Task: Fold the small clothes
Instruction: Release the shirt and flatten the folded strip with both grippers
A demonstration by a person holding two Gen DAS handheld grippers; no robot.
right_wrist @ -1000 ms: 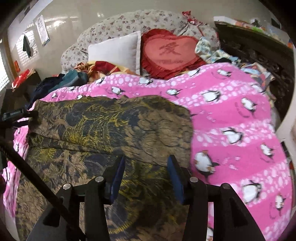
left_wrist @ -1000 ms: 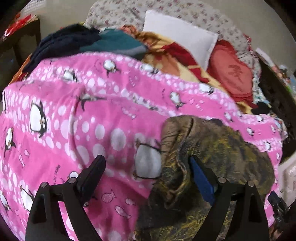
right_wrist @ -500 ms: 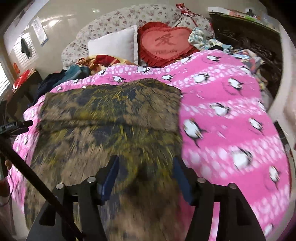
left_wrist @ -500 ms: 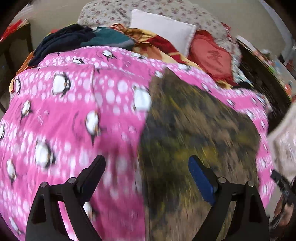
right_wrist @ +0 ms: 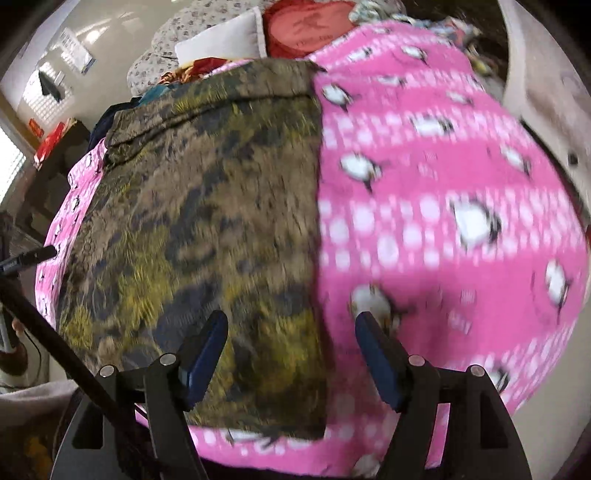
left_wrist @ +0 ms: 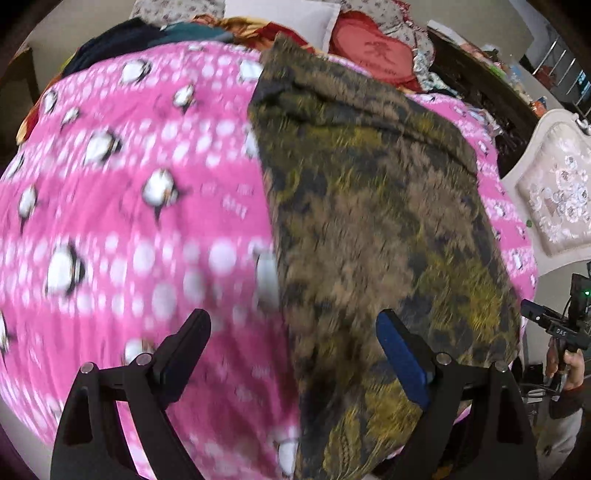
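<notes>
Nearest you, the left gripper point(left_wrist: 291, 354) hangs wide open with nothing between its jaws, straddling the garment's point(left_wrist: 369, 229) left edge where it meets the blanket point(left_wrist: 110, 206). That puts one jaw over pink and one over the print, which looks like the spot to pinch that edge. Your right gripper point(right_wrist: 291, 350) mirrors it on the other side: its jaws are opening, nothing clamped, straddling the garment's point(right_wrist: 207, 206) right edge with the blanket point(right_wrist: 443, 192) under the outer jaw.

The garment itself lies flat on the bed, a long dark olive-and-brown rectangle running away from you, its near end close to the bed's edge. I'd say both sides are being lined up for a lengthwise or end-over-end fold, since each tool sits on its own edge.

Further off, a fold line crosses the far end. Beyond that, a white pillow point(right_wrist: 221, 40) and red heart cushion point(right_wrist: 306, 26) sit at the headboard, well apart from the work.
</notes>
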